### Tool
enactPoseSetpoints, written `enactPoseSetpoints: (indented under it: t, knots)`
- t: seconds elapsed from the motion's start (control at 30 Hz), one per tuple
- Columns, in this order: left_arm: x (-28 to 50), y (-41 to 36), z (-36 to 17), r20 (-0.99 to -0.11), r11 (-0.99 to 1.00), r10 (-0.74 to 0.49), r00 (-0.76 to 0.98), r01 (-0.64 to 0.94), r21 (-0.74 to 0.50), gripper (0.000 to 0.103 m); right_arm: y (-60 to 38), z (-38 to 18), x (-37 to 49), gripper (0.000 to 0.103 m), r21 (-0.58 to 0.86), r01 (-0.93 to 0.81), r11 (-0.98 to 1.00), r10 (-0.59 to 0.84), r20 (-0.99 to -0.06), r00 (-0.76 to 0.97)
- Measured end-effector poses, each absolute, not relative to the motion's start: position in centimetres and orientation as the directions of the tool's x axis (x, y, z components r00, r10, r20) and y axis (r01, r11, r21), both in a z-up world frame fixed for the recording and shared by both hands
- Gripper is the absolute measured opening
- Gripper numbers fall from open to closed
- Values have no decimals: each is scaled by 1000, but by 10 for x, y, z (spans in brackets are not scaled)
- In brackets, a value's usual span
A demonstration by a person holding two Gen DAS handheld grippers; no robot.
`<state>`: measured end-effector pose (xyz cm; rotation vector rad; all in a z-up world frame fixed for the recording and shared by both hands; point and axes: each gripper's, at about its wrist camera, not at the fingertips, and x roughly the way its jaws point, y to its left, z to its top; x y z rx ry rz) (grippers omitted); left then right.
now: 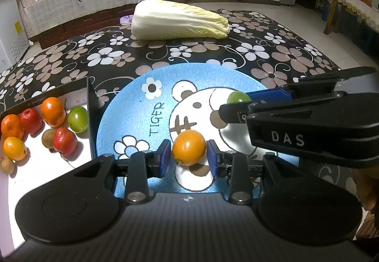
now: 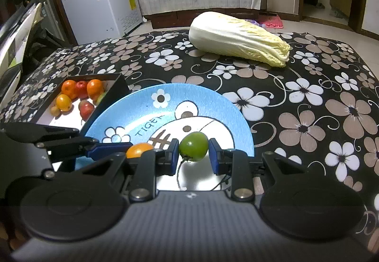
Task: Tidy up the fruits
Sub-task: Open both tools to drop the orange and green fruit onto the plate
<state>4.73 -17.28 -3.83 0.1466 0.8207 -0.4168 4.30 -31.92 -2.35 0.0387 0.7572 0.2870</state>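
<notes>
Looking along my left tool (image 1: 188,154), I see the orange fruit (image 1: 188,147) squarely between its blue pads (image 1: 164,158), gaps on both sides, so it is released around the fruit, which rests on the blue plate (image 1: 123,119). My right tool (image 2: 193,153) brackets the green fruit (image 2: 193,146) the same way, unclenched or barely touching. The box (image 1: 91,105) of fruits touches the plate's left rim, toward the surface's left edge, so I judge the left tool nearer to it.
</notes>
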Motion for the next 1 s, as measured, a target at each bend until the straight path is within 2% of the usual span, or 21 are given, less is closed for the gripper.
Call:
enactPoseSetpoints:
  t: [0.43, 1.0]
  knots:
    - [45, -171, -34, -724, 908, -311, 616, 417, -35, 49, -322, -18, 41, 32, 157, -238, 958, 282, -641, 714]
    - [41, -163, -27, -703, 908, -331, 630, 415, -56, 53, -319, -11, 40, 32, 162, -231, 959, 281, -612, 739]
